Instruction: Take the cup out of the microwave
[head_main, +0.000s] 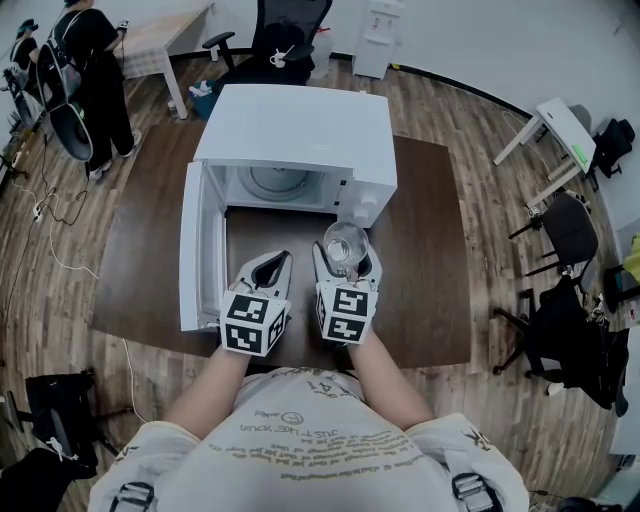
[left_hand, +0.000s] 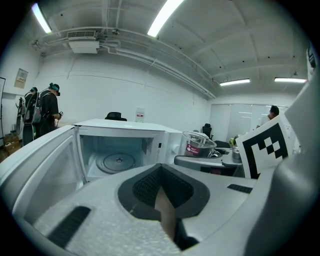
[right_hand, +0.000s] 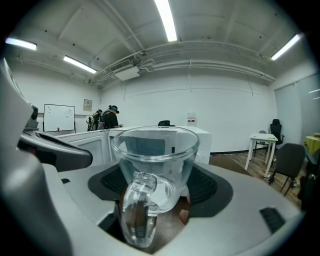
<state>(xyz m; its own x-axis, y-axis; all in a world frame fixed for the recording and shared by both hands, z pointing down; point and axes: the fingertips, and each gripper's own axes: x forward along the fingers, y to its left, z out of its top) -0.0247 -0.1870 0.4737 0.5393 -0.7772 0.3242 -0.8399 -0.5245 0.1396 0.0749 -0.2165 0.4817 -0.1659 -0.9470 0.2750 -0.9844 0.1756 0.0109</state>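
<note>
**Spotter:** Jaws of your right gripper were clamped on the glass cup, handle towards you. Your left gripper was pinched together, empty.

**Operator:** How would it handle?

**Spotter:** Light, rigid, slick and breakable, I'd judge. You gripped its sides, which looked sound. It was over the table, just outside the open microwave.

**Operator:** Any writing?

**Spotter:** Its red label was too small to read.

"How many microwaves?"
"One microwave, one cup and one brown table."
"Grippers?"
"Two: the left gripper and the right gripper."
"White desks?"
"Two as well: a back desk and a side desk"
</note>
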